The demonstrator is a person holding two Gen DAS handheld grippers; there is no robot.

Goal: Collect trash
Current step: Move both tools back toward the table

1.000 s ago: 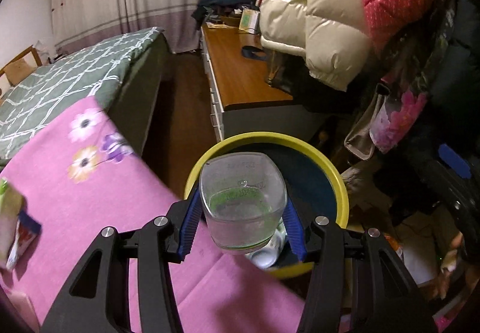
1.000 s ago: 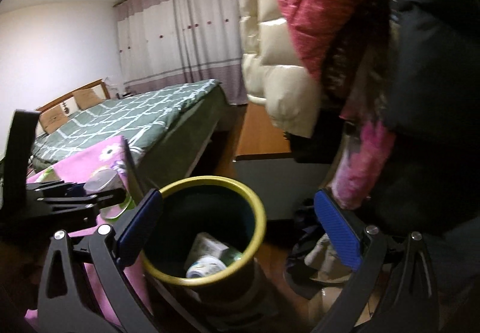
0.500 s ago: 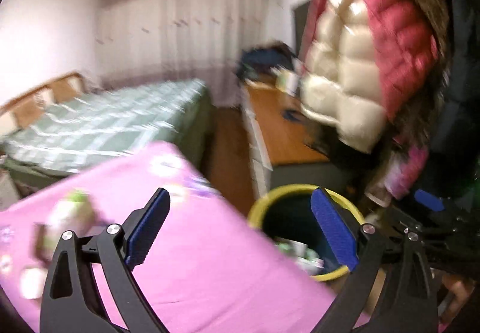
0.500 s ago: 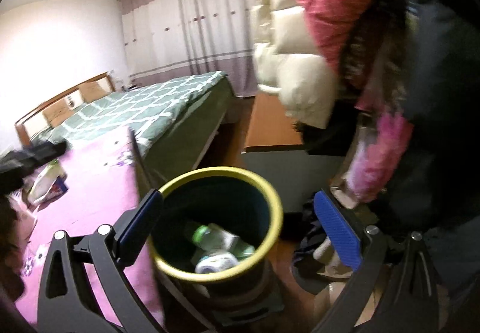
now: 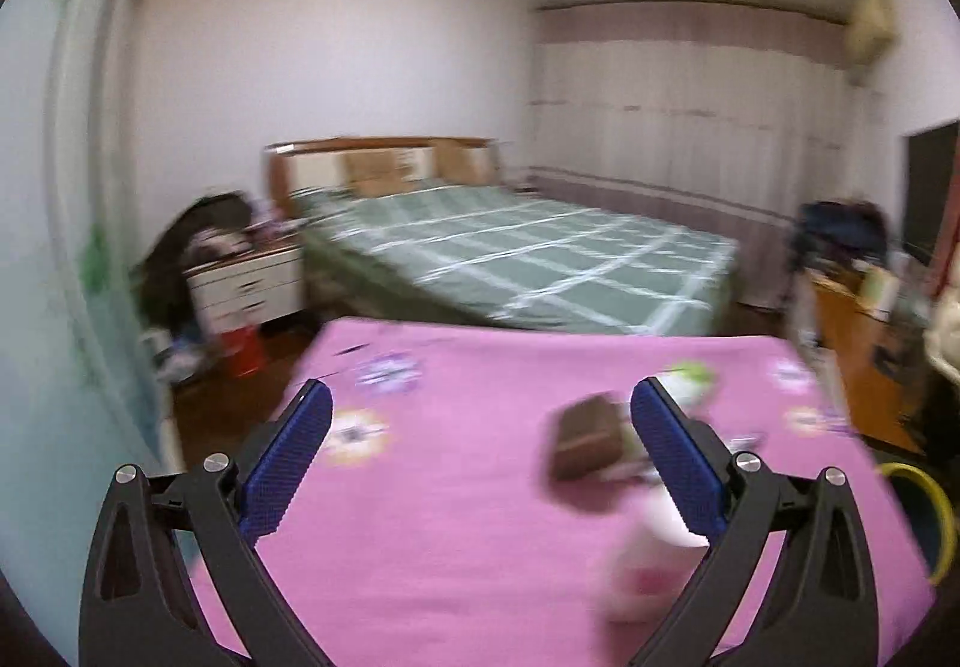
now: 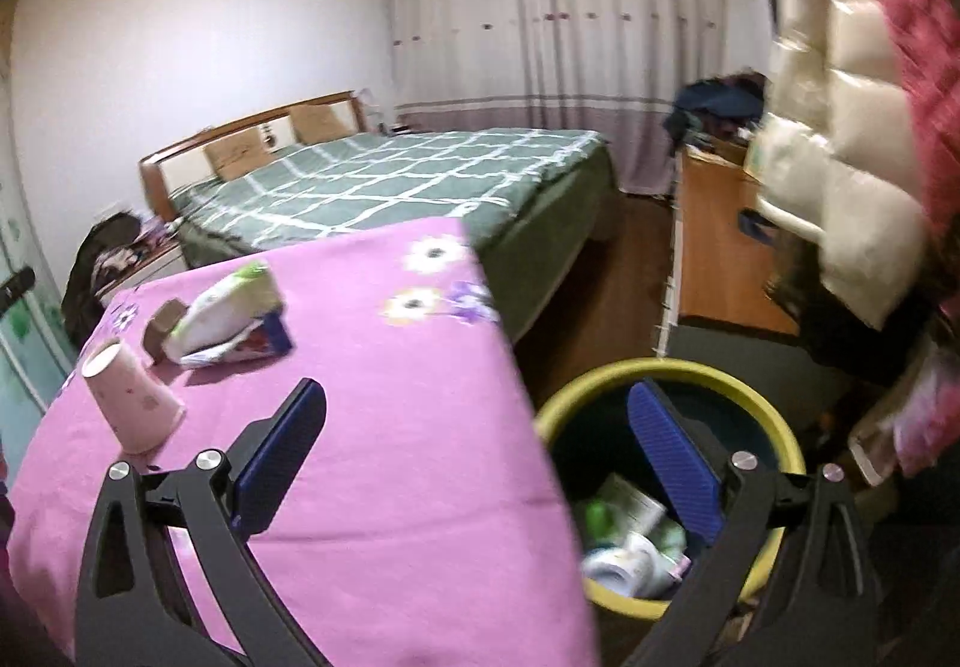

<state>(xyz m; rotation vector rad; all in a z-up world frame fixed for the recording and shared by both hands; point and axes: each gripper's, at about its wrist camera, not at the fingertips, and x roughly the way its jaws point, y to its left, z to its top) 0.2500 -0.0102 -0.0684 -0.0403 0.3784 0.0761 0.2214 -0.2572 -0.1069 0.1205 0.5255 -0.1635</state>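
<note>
My left gripper [image 5: 480, 391] hangs over the pink flowered tablecloth [image 5: 450, 547]; its jaws are opening with nothing between them. Just right of it, blurred, lie a brown box [image 5: 585, 445], a pink paper cup [image 5: 648, 565] and a green-white packet [image 5: 690, 376]. My right gripper [image 6: 475, 391] is open and empty above the table's corner and the yellow-rimmed bin [image 6: 666, 370]. Bottles and cups [image 6: 630, 541] lie inside the bin. In the right wrist view the pink cup [image 6: 129, 403] stands upside down at the table's left, near the brown box [image 6: 162, 328], the packet [image 6: 228, 307] and a blue-red wrapper [image 6: 267, 340].
A green checked bed [image 6: 390, 175] stands behind the table. A wooden dresser [image 6: 714, 259] lines the right wall, with puffy coats [image 6: 840, 156] hanging over the bin's side. A white nightstand [image 5: 246, 283] and a red tub sit left of the bed.
The left gripper let go of the clear plastic cup over the bin, opened wide and swung left over the table. The right gripper also turned left, bringing the table into view.
</note>
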